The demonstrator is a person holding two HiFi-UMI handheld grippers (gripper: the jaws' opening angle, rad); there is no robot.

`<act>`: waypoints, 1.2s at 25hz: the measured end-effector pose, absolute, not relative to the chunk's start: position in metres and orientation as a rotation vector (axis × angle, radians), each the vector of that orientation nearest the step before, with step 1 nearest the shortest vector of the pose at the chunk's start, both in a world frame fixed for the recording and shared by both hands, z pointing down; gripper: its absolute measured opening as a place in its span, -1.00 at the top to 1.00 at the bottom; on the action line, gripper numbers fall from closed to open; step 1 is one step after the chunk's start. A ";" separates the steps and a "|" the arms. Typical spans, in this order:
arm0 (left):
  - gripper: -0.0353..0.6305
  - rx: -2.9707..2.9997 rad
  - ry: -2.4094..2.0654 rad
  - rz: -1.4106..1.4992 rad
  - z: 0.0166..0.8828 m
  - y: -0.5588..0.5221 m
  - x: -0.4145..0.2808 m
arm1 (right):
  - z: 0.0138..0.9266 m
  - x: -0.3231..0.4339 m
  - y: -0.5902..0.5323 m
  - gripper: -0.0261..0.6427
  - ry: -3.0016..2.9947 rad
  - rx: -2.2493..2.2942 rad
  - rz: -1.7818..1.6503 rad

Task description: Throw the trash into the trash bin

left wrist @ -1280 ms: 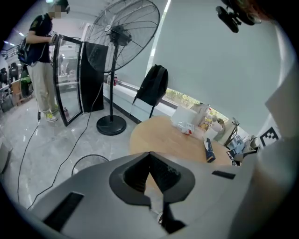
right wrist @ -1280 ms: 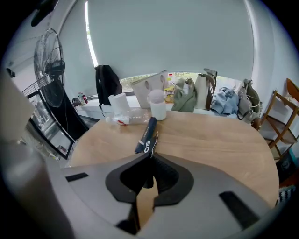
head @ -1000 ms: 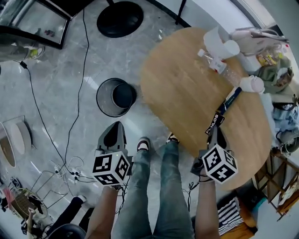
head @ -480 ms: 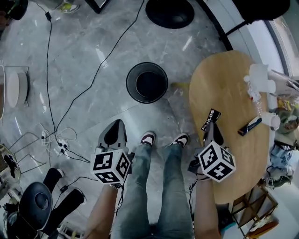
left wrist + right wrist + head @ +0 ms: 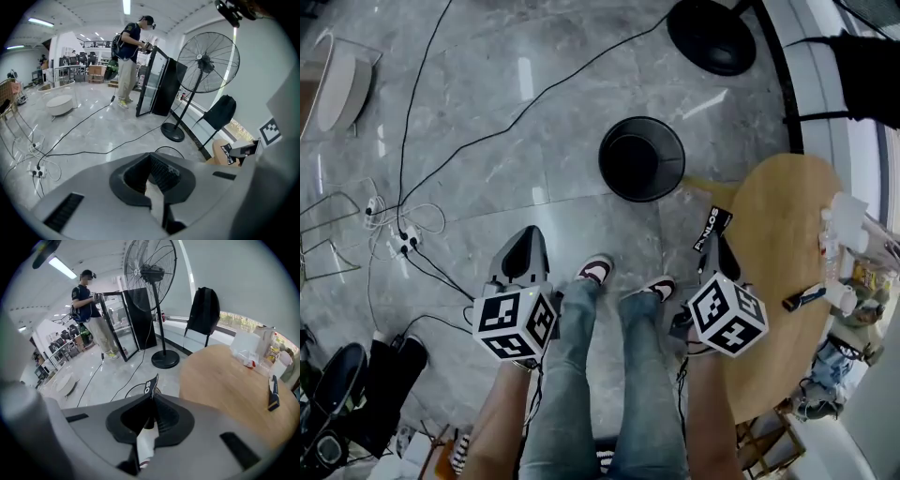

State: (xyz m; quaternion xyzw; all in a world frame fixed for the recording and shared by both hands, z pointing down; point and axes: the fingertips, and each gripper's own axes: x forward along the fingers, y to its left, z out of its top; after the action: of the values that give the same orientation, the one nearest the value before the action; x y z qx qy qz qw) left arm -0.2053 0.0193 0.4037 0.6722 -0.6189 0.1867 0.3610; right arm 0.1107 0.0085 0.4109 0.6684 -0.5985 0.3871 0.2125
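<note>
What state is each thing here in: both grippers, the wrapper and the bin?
left gripper: jaws together, nothing between them.
right gripper: shut on the black wrapper.
black wrapper: pinched, sticking out past the jaws, not yet in the bin.
trash bin: upright on the floor, top open.

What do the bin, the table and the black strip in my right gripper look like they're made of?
The bin looks matt black, probably metal mesh or plastic; too small to tell which. The table is light brown with faint grain streaks: wood or wood veneer, smooth satin finish. The strip is thin, flat, black with white print: likely plastic film or card packaging.
</note>
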 end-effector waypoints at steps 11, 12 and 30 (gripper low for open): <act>0.87 1.597 -1.720 0.458 0.456 0.032 -0.278 | 0.492 0.046 -0.044 0.86 -1.751 1.635 0.956; 0.87 1.597 -1.725 0.472 0.462 0.033 -0.282 | 0.503 0.043 -0.049 0.86 -1.752 1.616 0.934; 0.87 1.604 -1.691 0.539 0.489 0.038 -0.298 | 0.557 0.023 -0.076 0.46 -1.815 1.563 0.942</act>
State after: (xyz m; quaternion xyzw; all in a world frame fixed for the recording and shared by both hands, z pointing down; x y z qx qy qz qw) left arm -0.2978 0.0379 0.4886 0.6240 -0.6578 0.2096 0.3661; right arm 0.0229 -0.0765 0.5566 0.5830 -0.6768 0.3515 0.2802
